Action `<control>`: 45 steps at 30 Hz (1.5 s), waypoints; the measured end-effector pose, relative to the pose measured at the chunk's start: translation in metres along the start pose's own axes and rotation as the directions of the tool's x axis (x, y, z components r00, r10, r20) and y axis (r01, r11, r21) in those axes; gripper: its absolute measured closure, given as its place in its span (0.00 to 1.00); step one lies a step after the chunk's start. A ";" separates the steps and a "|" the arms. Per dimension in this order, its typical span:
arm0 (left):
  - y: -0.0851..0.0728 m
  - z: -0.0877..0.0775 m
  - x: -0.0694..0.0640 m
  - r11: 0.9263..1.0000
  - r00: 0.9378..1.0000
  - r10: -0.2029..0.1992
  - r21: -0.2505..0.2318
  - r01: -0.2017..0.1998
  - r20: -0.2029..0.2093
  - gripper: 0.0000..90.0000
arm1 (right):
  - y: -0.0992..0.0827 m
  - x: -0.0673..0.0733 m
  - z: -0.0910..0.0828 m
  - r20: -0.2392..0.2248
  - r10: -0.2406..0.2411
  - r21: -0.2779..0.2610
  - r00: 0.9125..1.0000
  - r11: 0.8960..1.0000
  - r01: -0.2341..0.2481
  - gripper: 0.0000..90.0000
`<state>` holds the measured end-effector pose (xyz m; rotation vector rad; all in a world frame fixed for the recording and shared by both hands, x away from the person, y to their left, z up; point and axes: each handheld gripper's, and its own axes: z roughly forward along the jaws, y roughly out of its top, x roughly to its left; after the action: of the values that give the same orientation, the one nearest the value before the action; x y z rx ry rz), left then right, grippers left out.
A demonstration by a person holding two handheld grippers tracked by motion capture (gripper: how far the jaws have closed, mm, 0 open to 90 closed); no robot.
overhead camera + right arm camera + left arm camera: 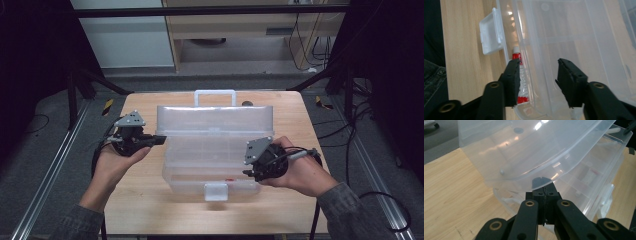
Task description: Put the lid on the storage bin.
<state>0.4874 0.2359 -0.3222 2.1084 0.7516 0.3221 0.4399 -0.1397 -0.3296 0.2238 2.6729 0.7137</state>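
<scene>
A clear plastic box (212,165) sits in the middle of the wooden table (135,205), its lid (215,122) raised on the far side. The left gripper (159,140) pinches the lid's left edge (534,176), jaws closed on it. The right gripper (248,172) hovers at the box's right side with its jaws wide apart. A red and white tube (520,75) lies inside the box near the front latch (489,35).

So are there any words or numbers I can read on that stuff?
Nothing readable.
Small red and white tube lying in the clear plastic box: has print along it, too blurred to read.
The box, its lid and the wooden table: no writing to be seen.
</scene>
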 end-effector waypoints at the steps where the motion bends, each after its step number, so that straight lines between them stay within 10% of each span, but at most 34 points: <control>1: -0.002 0.000 -0.001 1.000 1.000 -0.001 0.001 0.001 -0.002 1.00 | -0.001 0.001 -0.002 0.006 0.007 -0.003 1.000 1.000 -0.007 0.51; 15: -0.027 0.004 -0.014 1.000 1.000 0.007 0.015 -0.008 0.024 1.00 | -0.047 0.020 -0.026 0.096 0.094 0.008 0.991 0.995 -0.095 0.32; 45: -0.059 0.005 -0.025 0.999 1.000 0.027 0.020 -0.026 -0.006 1.00 | -0.099 0.012 -0.028 0.141 0.217 0.034 0.966 0.974 -0.224 0.31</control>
<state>0.4468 0.2436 -0.3711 2.1387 0.7337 0.3368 0.4120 -0.2343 -0.3613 0.5700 2.5611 0.6707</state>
